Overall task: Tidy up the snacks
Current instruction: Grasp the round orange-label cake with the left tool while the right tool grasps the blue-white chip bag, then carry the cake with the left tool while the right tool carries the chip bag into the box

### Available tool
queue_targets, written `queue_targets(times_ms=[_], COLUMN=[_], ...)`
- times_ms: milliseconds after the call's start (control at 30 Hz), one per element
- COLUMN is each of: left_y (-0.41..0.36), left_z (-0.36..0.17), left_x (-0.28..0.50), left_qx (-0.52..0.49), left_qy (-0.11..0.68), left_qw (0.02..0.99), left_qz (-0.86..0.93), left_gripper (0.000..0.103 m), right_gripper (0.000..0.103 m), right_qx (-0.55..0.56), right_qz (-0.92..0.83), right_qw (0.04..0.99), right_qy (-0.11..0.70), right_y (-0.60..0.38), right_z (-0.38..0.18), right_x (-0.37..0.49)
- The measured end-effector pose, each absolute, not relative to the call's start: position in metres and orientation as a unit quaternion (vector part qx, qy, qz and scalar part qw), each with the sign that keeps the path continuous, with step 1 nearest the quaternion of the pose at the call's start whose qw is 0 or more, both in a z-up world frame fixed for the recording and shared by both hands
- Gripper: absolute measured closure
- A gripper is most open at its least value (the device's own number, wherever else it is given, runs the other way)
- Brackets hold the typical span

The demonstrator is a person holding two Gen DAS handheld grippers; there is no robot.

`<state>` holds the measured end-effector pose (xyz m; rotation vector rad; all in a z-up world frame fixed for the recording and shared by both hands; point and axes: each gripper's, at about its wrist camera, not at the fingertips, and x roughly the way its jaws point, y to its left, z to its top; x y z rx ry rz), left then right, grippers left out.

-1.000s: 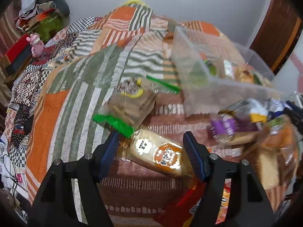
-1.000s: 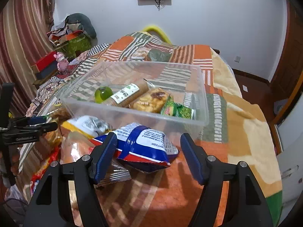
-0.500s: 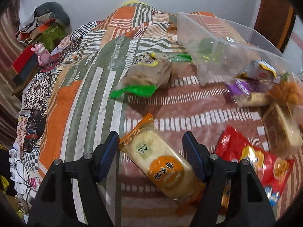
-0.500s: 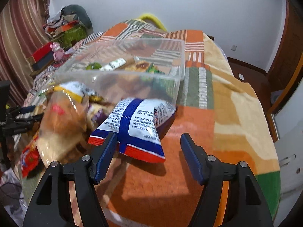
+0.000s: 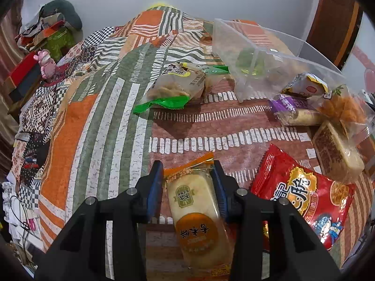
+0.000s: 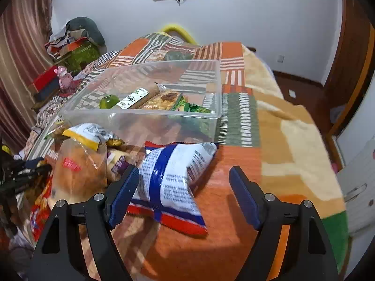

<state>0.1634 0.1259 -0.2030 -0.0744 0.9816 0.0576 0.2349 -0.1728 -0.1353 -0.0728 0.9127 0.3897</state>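
the near end of the orange-labelled cake packet [image 5: 199, 213] is lost behind the left gripper [image 5: 188, 175] and the lower frame edge. the red snack bag [image 5: 302, 194] is partly covered by the gripper's arm. in the right wrist view, the snacks [image 6: 150, 100] inside the clear bin [image 6: 140, 114] are half hidden by its wall — their print cannot be read. the left edge is blurred — the dark frame [image 6: 21, 178] there cannot be identified.

White wall [image 6: 234, 11], striped curtain [image 6: 21, 53] — wooden door [image 6: 351, 46] at right.
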Motion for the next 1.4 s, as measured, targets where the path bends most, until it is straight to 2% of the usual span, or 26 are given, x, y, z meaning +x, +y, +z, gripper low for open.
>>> queue_targets(times_ms=[67, 133, 200, 467, 500, 667, 733, 800, 833, 1000, 1400], left_y=[0.125, 0.126, 0.128, 0.133, 0.133, 0.13, 0.13, 0.131, 0.132, 0.131, 0.106], left_z=[-0.198, -0.192, -0.186, -0.195, -0.198, -0.211, -0.211, -0.21, -0.208, -0.194, -0.123], left_x=[0.161, 0.157, 0.152, 0.139, 0.138, 0.133, 0.132, 0.132, 0.133, 0.132, 0.162], left_qx=[-0.029, -0.032, -0.039, -0.058, -0.062, -0.058, -0.058, -0.06, -0.062, -0.062, -0.052], left_qy=[0.467, 0.462, 0.455, 0.468, 0.474, 0.481, 0.476, 0.473, 0.473, 0.457, 0.372], left_qw=[0.883, 0.886, 0.889, 0.881, 0.878, 0.874, 0.877, 0.878, 0.878, 0.886, 0.927], left_qz=[0.031, 0.03, 0.034, 0.035, 0.035, 0.038, 0.04, 0.041, 0.042, 0.038, 0.006], left_gripper=[0.061, 0.055, 0.039, 0.036, 0.036, 0.036, 0.042, 0.066, 0.069, 0.069, 0.069], right_gripper=[0.026, 0.026, 0.026, 0.028, 0.033, 0.043, 0.048, 0.05, 0.05, 0.052, 0.052], right_qx=[-0.025, -0.017, -0.017, -0.037, -0.035, -0.036, -0.034, -0.033, -0.033, -0.023, -0.02], right_qz=[0.194, 0.197, 0.199, 0.203, 0.204, 0.21, 0.211, 0.208, 0.206, 0.204, 0.21], right_qw=[0.873, 0.867, 0.863, 0.858, 0.857, 0.858, 0.858, 0.861, 0.862, 0.867, 0.892], right_qy=[0.448, 0.458, 0.463, 0.471, 0.471, 0.468, 0.467, 0.464, 0.462, 0.455, 0.399], right_y=[-0.17, -0.169, -0.167, -0.161, -0.161, -0.164, -0.166, -0.167, -0.169, -0.177, -0.184], right_z=[-0.141, -0.146, -0.15, -0.156, -0.156, -0.155, -0.154, -0.153, -0.152, -0.144, -0.101], right_x=[0.241, 0.244, 0.245, 0.242, 0.242, 0.236, 0.234, 0.232, 0.231, 0.226, 0.219])
